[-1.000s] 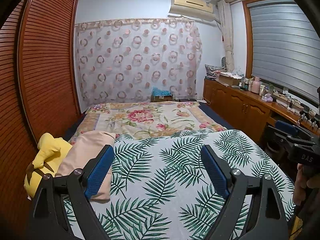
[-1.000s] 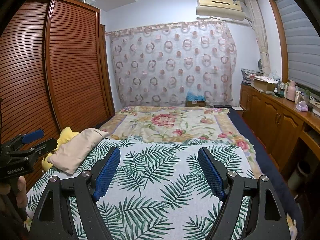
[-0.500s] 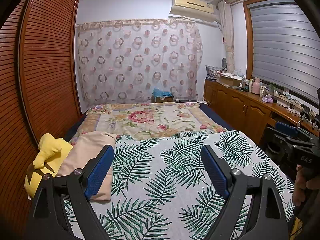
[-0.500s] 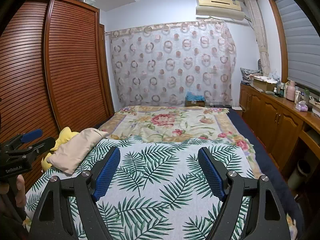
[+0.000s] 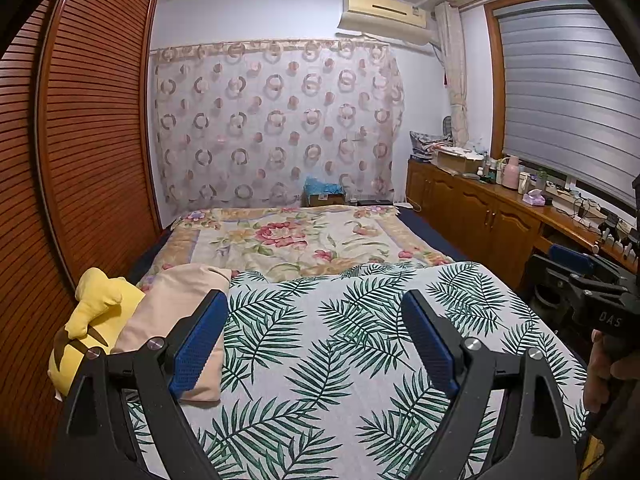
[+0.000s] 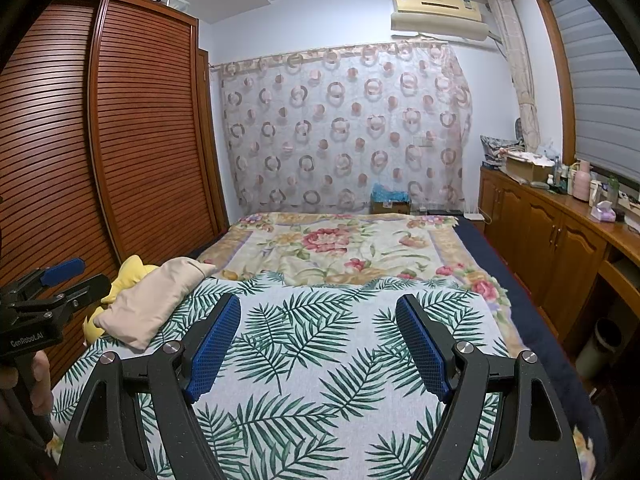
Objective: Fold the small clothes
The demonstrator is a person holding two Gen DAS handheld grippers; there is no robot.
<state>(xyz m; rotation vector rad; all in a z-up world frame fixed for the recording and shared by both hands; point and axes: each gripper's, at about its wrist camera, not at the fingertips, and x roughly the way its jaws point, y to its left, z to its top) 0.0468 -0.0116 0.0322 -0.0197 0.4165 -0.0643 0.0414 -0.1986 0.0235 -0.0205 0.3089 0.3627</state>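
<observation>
Two grippers are held above a bed [image 5: 424, 224] that fills the middle of both views. Its far half is covered by a floral blanket [image 5: 288, 240], and its near half by a palm-leaf sheet [image 5: 320, 360] that overlaps the blanket's near edge. A slatted wooden wardrobe [image 6: 120, 128] is seen along the left side of the bed, a ring-patterned curtain [image 5: 276, 128] across the far wall, and a wooden counter [image 6: 560, 232] with bottles and boxes along the right side, under a blind. An air conditioner [image 6: 438, 8] is mounted high above the curtain.

At the left edge of the bed, a beige pillow [image 5: 172, 304] is laid partly on the palm-leaf sheet, touching a yellow plush toy [image 5: 96, 320] that is wedged between it and the wardrobe.

The left gripper [image 5: 316, 340] is held with its blue-padded fingers spread wide apart over the sheet, nothing between them; the left pad is seen in front of the pillow's near corner. The right gripper [image 6: 318, 344] is likewise held wide apart and empty above the sheet. Each is also caught at the edge of the other's view, gripped by a hand (only part of each tool is shown there).

No small garment can be made out on the bed in either view, so the place of the clothes cannot be told.
</observation>
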